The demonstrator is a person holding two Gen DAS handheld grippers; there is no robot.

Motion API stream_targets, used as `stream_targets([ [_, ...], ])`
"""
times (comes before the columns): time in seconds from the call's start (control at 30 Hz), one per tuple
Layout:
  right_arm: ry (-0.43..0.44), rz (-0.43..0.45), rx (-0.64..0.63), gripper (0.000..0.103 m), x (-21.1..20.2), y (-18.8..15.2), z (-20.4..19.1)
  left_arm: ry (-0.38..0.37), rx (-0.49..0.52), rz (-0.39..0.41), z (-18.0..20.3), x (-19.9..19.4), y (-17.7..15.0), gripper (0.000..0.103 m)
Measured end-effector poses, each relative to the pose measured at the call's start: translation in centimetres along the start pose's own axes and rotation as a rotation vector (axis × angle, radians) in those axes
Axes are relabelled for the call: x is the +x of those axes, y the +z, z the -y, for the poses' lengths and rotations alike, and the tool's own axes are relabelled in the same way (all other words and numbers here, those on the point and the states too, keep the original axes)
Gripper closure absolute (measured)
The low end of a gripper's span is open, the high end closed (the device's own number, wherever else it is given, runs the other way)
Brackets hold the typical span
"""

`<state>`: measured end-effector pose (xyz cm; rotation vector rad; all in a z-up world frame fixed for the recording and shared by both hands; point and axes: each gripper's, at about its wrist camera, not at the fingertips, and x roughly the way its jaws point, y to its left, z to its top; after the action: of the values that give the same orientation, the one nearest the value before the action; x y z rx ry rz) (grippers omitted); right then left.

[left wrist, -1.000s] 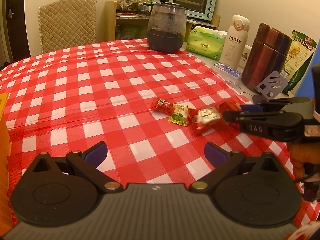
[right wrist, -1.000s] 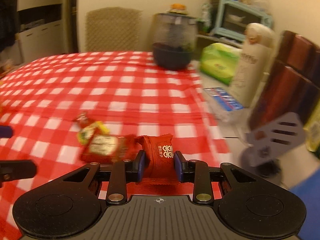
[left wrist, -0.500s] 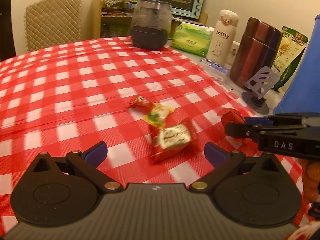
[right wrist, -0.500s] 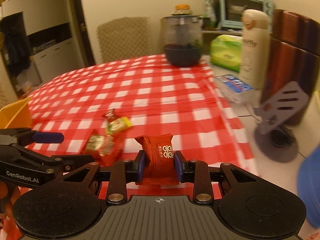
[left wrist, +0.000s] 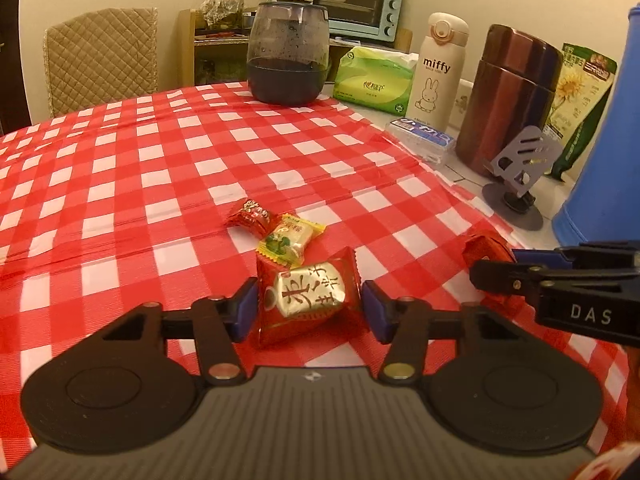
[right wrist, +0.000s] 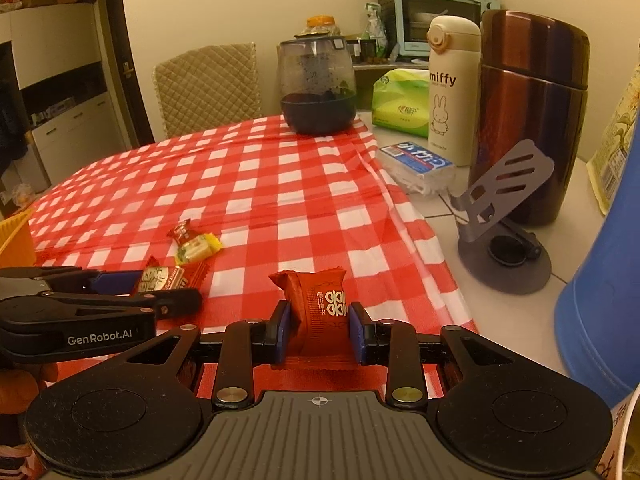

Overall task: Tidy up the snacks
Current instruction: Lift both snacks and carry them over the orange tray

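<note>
Item in hand: flat red foil snack packet with a silver label panel [left wrist: 306,294], lying on the red-and-white checked tablecloth [left wrist: 160,184] between the blue pads of the left gripper [left wrist: 306,306], whose jaws are closing on it; narrow gaps still show on both sides, so no grip yet. Adjacent stock: small yellow-and-green wrapped candy [left wrist: 290,237] touching the packet's far edge, and a small red twist-wrapped candy [left wrist: 251,215] just beyond. Right gripper [right wrist: 318,326]: narrow, clamped on a red pillow-shaped snack wrapper with white characters [right wrist: 320,304], held upright off the cloth near the table's right edge. Handling notes: keep the pads level on the packet's two side edges; let them seat fully before lifting, since slick foil will probably crumple or slip. Lift straight up to avoid dragging the yellow candy. An orange container's edge [right wrist: 16,236], likely the destination, sits at far left.
</note>
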<state>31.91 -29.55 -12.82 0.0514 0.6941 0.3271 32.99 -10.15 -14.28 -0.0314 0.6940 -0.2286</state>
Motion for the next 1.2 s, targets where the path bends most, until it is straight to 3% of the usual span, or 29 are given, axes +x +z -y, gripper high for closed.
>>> stream_targets([
  [0.4, 0.030, -0.015, -0.022, 0.072, -2.1, -0.7, -3.1, 0.044, -0.040, 0.011, -1.3, -5.9, -0.7, 0.062],
  [1.2, 0.099, 0.025, -0.108, 0.072, -12.2, 2.8, -13.2, 0.156, -0.099, 0.097, -4.6, -23.2, 0.0, 0.062],
])
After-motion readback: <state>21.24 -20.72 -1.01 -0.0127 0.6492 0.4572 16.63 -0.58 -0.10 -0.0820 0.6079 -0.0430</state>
